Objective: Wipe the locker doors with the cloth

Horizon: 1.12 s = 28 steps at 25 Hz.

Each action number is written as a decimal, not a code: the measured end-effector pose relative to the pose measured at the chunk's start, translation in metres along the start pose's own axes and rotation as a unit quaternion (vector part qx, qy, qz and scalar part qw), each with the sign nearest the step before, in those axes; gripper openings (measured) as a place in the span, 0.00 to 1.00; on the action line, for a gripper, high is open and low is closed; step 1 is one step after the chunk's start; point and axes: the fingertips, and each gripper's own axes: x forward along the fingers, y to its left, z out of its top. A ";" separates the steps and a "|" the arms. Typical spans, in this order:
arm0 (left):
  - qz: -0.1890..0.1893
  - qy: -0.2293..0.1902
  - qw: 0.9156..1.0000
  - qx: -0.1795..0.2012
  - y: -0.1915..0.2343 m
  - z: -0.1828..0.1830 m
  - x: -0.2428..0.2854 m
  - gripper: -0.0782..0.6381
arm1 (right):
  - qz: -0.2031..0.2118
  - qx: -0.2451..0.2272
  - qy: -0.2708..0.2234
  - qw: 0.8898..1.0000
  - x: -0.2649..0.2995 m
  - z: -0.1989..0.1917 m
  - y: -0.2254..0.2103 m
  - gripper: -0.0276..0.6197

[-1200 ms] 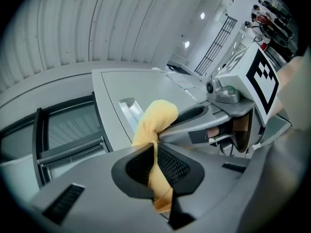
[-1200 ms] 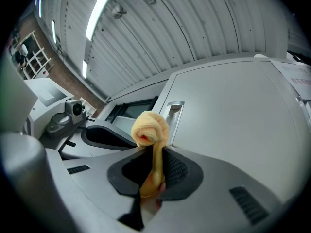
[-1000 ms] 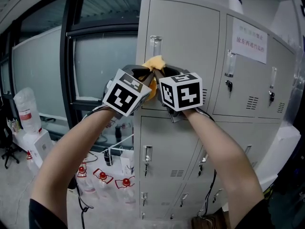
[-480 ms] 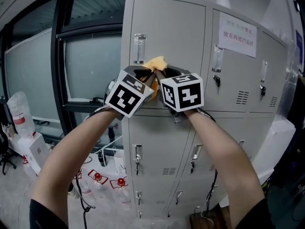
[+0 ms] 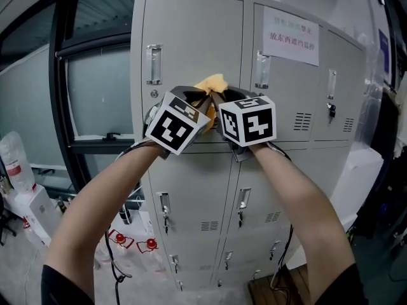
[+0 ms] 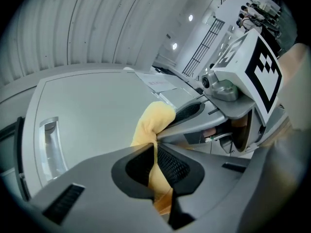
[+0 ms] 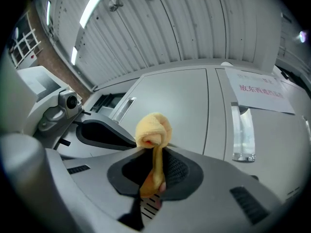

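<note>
Head view: left gripper (image 5: pixel 196 104), right gripper (image 5: pixel 221 103), grey metal locker doors (image 5: pixel 191 43).
Gripper views alone: two jaw pairs clenched on one bunched yellow cloth (image 7: pixel 153 128).

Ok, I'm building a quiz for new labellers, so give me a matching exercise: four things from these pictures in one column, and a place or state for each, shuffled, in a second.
Things:
1. yellow cloth
2. paper notice
3. clear handle
4. left gripper

Places or states:
A. on the upper middle locker door
B. shut, close beside the right gripper
C. pinched by two sets of jaws
D. upright on the upper left locker door

Pairs: 1-C, 2-A, 3-D, 4-B.
</note>
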 end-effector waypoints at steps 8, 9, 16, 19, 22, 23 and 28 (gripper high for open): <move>-0.029 -0.012 1.000 0.002 -0.036 0.021 0.034 0.16 | -0.026 0.004 0.008 1.000 -0.025 -0.015 -0.046 0.15; -0.031 -0.014 0.999 0.003 -0.040 0.024 0.037 0.16 | -0.028 0.004 0.008 1.000 -0.027 -0.016 -0.051 0.15; -0.036 -0.024 0.999 0.006 -0.050 0.032 0.046 0.16 | -0.035 0.019 0.006 0.999 -0.036 -0.022 -0.065 0.15; -0.038 -0.025 0.999 0.004 -0.050 0.032 0.047 0.16 | -0.035 0.024 0.003 0.999 -0.036 -0.021 -0.065 0.15; -0.039 -0.025 0.999 0.004 -0.050 0.032 0.046 0.16 | -0.037 0.026 0.005 0.999 -0.036 -0.022 -0.065 0.15; -0.039 -0.025 0.999 0.003 -0.050 0.032 0.046 0.16 | -0.037 0.027 0.006 0.999 -0.035 -0.022 -0.065 0.15; -0.043 -0.024 0.999 -0.001 -0.050 0.032 0.047 0.16 | -0.039 0.028 0.009 0.999 -0.034 -0.022 -0.065 0.15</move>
